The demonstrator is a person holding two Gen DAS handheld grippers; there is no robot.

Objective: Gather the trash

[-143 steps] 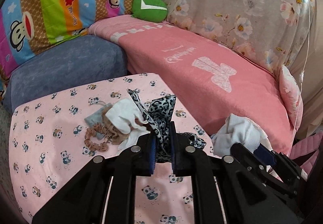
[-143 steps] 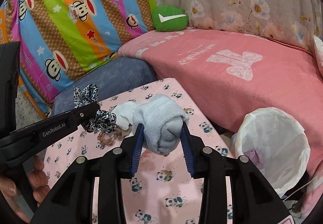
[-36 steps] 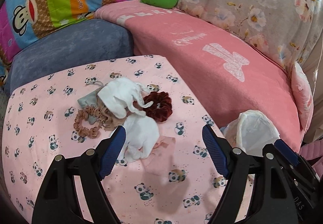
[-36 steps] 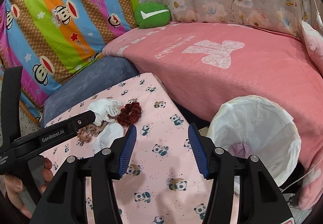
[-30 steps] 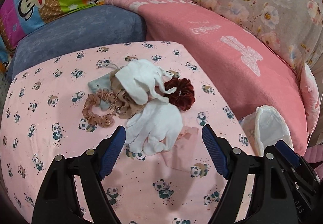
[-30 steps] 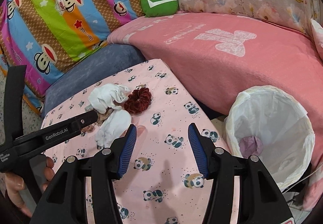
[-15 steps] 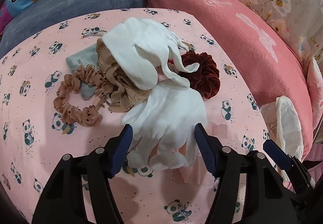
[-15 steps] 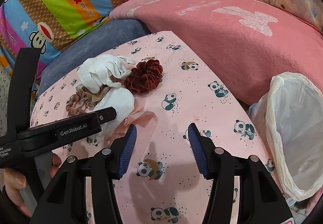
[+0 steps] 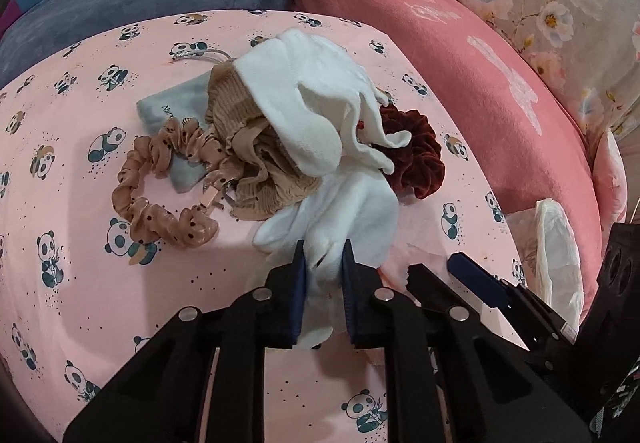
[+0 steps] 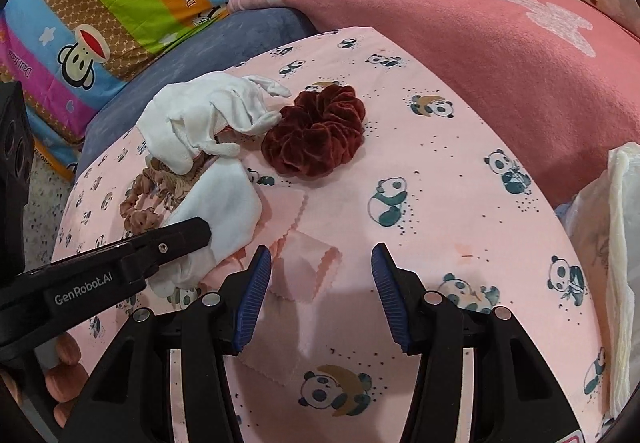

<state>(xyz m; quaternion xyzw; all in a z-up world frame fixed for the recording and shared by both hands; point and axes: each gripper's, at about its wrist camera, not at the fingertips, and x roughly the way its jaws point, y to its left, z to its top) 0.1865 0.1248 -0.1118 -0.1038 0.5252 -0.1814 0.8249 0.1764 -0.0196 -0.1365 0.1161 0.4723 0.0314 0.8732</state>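
Clamping down now with the left gripper [image 9: 323, 259]: jaws that were spread wide around the lower white cotton glove [image 9: 360, 211] half a second ago are now nearly shut on its finger end, pinching the cloth between the blue pads. Still lying flat on the desk covered in pink panda-print fabric [image 9: 72, 283], that glove, not yet lifted. Judging from this, moving from the approach to the pick itself, with lift and carry to the white plastic-lined trash bin [image 9: 558, 243] at the desk's right edge to follow.

Hovering with the right gripper [image 10: 320, 263], jaws as wide open as a second ago and holding nothing, now lower and straddling the pale pink cloth square with zigzag edges [image 10: 304, 267]; probably lining up the next pick.

No longer showing the leopard-print and blue-grey pieces held some seconds back, so probably binned already.

Counting what is waiting on the desk:
- two white gloves, the second crumpled one [image 9: 312, 115] on top of the heap
- two scrunchies: one dark red velvet [image 9: 416, 159], one tan with dark dots [image 9: 160, 199]
- one beige ribbed knit piece [image 9: 256, 167]
- one grey drawstring pouch [image 9: 172, 111]
- one pink cloth square

Totalling seven pieces, one bin.
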